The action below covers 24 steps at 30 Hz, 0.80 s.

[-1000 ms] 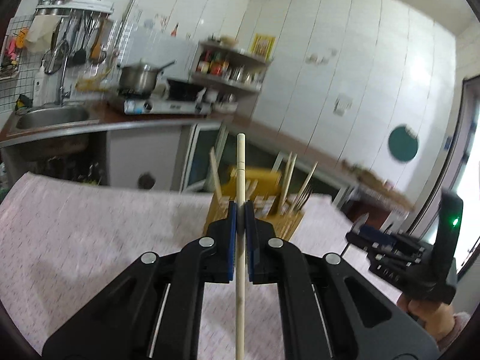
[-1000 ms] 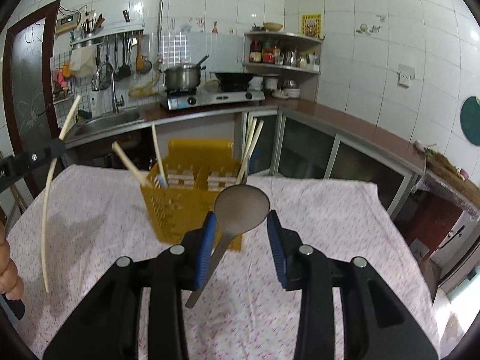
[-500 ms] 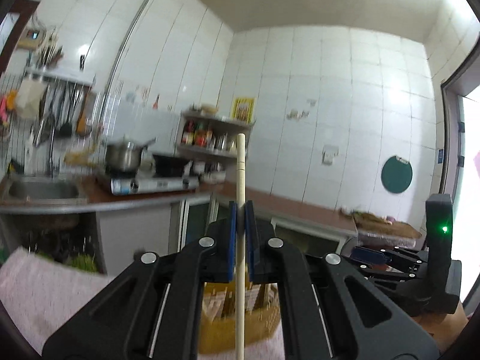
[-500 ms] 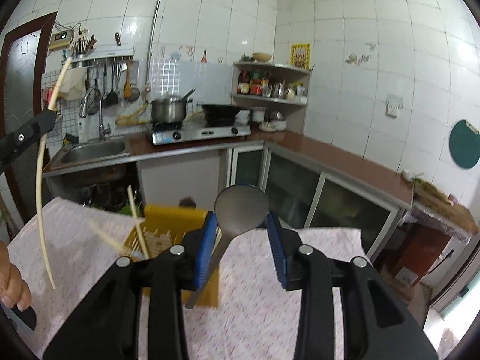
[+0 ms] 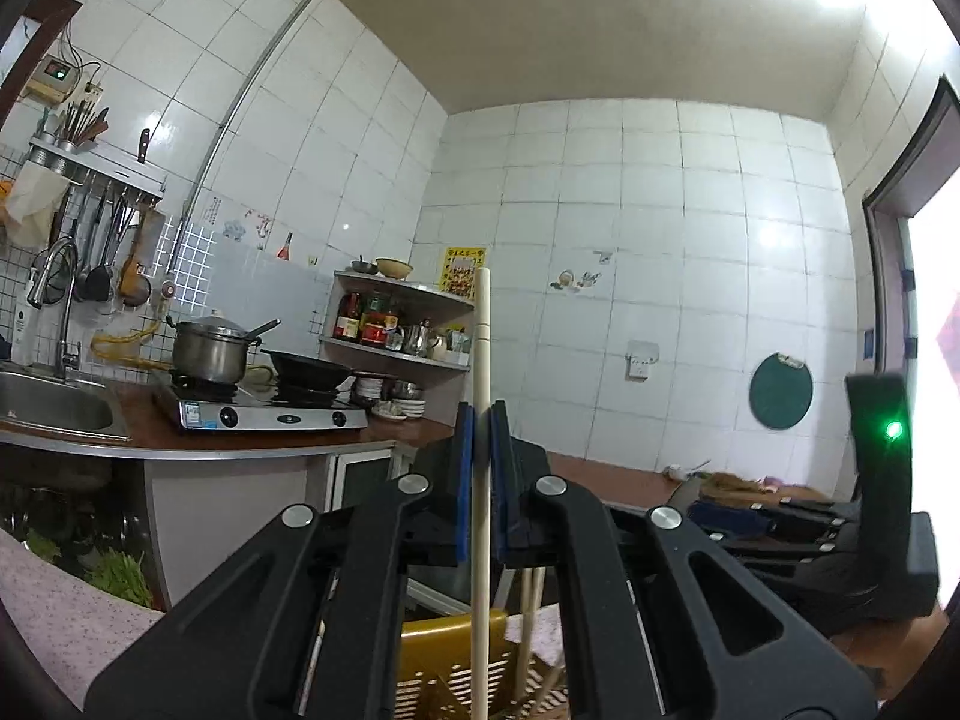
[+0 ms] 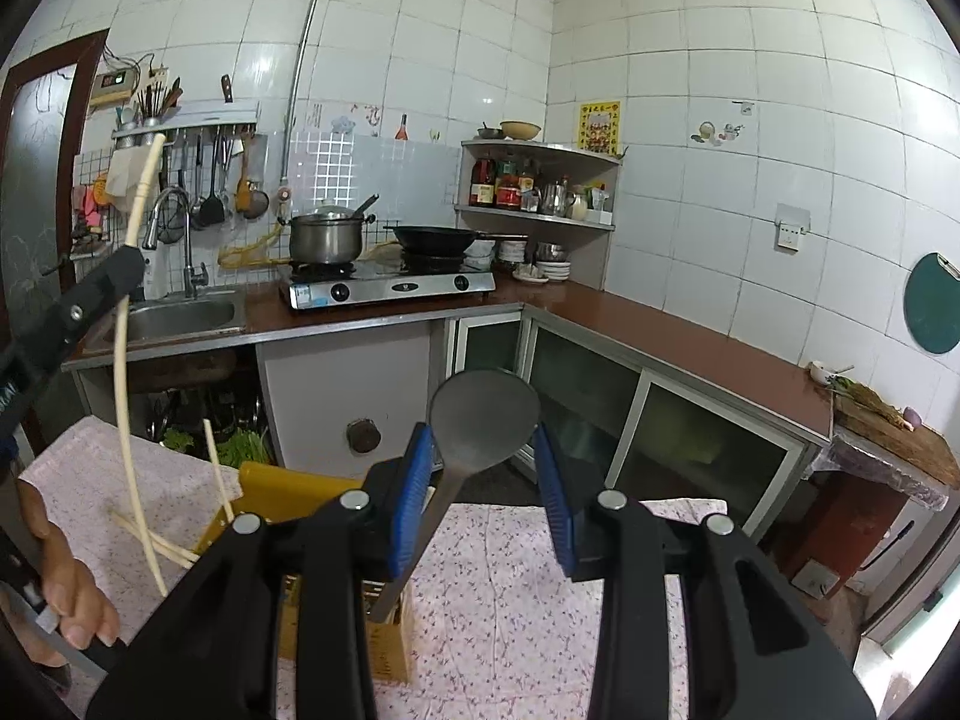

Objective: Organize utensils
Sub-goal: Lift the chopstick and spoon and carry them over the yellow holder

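Observation:
My left gripper (image 5: 480, 438) is shut on a long pale chopstick (image 5: 481, 360), held upright above the yellow slotted utensil basket (image 5: 438, 654). The same chopstick (image 6: 123, 360) shows at the left of the right wrist view, its lower end over the basket (image 6: 270, 480). My right gripper (image 6: 480, 480) is open, its blue pads wide apart. A grey metal spoon (image 6: 480, 420) stands between them with its handle down in the basket. Several chopsticks (image 6: 216, 480) lean in the basket.
The basket stands on a table with a pink flowered cloth (image 6: 516, 588). Behind are a counter with a sink (image 6: 180, 318), a gas stove (image 6: 390, 285) with a pot and a pan, and a corner shelf (image 6: 540, 180) with bottles.
Both grippers have tilted upward, so the basket has slid to the bottom of both views. The left gripper has brought the chopstick closer over the basket. The spoon stays between the open right pads.

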### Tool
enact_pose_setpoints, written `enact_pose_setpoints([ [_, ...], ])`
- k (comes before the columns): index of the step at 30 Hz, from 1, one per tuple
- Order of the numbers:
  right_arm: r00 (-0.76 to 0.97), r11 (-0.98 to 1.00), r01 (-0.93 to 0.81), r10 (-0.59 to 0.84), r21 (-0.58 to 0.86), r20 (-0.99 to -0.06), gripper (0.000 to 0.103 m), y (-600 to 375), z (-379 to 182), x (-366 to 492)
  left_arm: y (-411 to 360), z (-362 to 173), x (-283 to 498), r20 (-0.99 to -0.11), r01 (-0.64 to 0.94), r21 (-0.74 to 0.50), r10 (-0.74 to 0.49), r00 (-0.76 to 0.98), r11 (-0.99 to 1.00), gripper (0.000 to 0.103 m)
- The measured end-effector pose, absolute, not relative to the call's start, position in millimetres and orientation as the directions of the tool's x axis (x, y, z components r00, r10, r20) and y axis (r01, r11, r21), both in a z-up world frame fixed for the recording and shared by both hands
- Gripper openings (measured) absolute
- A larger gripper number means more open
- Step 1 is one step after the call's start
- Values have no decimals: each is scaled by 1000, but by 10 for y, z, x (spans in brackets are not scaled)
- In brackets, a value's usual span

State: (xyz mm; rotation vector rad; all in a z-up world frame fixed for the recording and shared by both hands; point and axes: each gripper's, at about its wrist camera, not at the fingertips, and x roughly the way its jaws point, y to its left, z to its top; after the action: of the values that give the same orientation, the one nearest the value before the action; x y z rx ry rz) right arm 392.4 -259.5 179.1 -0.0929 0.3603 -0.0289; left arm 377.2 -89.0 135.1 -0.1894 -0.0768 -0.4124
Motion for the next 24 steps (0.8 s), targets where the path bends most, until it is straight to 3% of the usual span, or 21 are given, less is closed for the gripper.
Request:
enact_pose_setpoints([
  [8,932,993,-5,-37,-115,-361,35,-2560,1655,4080,-952,1112,4092,101,394,-126,-383,918,911,4],
  [16,932,992,-7,-38,-124,-360,35,-2530,1588,4089,-1031,1021,4117,146,346,-58,-335,931,936,4],
  [20,930,991,-10,-39,-130,-365,35,-2515,1538,4088,-1117,971,4057,202,291,34,-292,935,956,4],
  [24,930,991,-12,-37,-132,-367,35,-2505,1518,4099,-1078,971,4037,212,278,20,-276,938,960,4],
])
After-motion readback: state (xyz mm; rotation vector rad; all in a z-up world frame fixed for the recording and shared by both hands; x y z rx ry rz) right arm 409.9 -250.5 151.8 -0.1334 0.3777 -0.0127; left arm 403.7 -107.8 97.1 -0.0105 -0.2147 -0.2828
